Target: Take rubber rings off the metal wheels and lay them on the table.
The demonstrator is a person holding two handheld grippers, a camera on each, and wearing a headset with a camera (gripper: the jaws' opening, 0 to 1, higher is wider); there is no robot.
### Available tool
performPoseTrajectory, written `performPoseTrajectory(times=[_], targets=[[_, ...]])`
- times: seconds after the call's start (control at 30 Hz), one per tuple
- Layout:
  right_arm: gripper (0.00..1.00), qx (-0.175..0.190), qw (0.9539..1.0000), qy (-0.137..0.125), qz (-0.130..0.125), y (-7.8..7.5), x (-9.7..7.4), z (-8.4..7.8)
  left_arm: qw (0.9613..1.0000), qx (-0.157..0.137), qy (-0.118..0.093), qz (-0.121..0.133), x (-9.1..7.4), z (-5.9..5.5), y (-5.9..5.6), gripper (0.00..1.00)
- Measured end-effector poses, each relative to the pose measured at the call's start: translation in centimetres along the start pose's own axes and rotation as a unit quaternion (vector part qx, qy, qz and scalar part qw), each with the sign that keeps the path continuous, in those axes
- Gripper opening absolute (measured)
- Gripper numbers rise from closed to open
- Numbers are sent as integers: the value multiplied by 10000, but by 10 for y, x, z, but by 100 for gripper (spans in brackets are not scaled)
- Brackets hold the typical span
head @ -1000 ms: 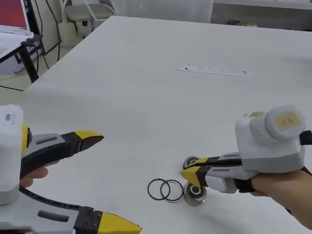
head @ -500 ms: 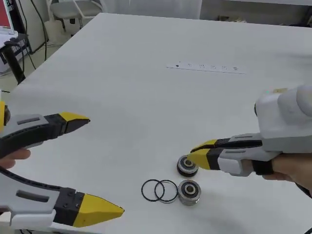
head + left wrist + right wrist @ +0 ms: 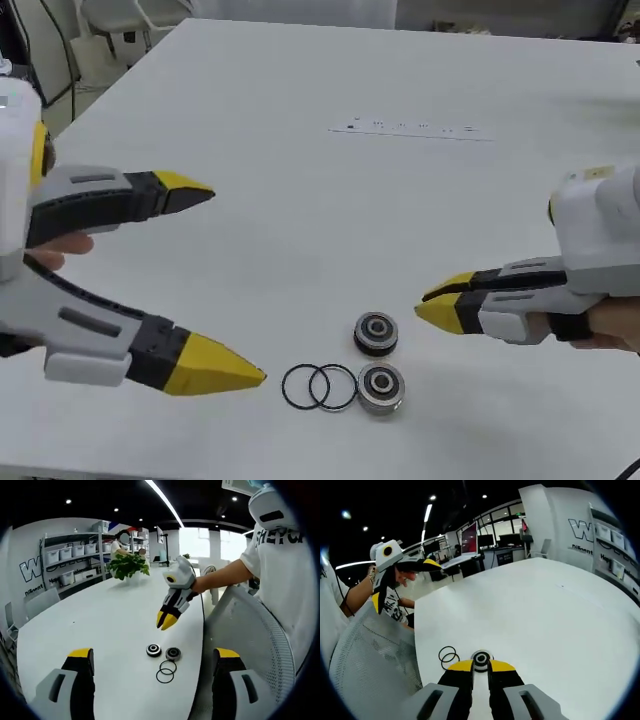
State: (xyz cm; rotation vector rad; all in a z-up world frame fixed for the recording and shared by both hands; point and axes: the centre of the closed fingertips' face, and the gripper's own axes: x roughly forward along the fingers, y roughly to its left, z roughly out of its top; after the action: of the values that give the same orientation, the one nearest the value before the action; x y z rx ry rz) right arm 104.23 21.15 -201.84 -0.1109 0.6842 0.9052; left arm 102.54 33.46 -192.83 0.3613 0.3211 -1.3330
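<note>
Two small metal wheels lie flat near the table's front edge, one [image 3: 376,333] behind the other [image 3: 381,388]. Two thin black rubber rings [image 3: 318,387] lie overlapping just left of the nearer wheel. My right gripper [image 3: 430,303] is shut and holds nothing, its yellow tips a short way right of the farther wheel. In the right gripper view one wheel [image 3: 481,659] sits just beyond the tips, with the rings [image 3: 449,655] to its left. My left gripper [image 3: 215,285] is wide open, hovering left of the rings. In the left gripper view both wheels [image 3: 163,652] and the rings [image 3: 166,671] lie ahead between the jaws.
A long white strip [image 3: 410,128] lies flat on the white table [image 3: 300,200] farther back. The table's front edge runs close under the rings. A mesh chair back [image 3: 250,625] stands beside the table, and a potted plant [image 3: 127,566] sits at its far end.
My right gripper has drawn back to the right, off the two wheels. My left gripper has come forward and right toward the rings. Wheels and rings lie as before.
</note>
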Motion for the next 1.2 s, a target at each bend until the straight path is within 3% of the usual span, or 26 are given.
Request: performPoseTrajectory(times=[0.17,0.43,0.73,0.9,1.1,1.2], targets=[[7,54,9999,120,-16,-7,4,-10,9998,135,5,-159,16,5,9,96],[8,-24,9995,298,62,-10,14,-18,9987,311,1,-410,46,7,14,90],[10,-152,9987,465,171,-10,26,-26,9975,372,155,-585,75,-4,20,83],[11,-189,9982,511,240,-9,33,-29,9976,282,102,-627,93,-11,22,76],[12,-206,9980,531,274,-7,36,-34,9981,170,95,-583,109,-18,25,68],[14,-229,9981,508,261,-7,38,-36,9980,229,208,-557,118,-25,25,61]])
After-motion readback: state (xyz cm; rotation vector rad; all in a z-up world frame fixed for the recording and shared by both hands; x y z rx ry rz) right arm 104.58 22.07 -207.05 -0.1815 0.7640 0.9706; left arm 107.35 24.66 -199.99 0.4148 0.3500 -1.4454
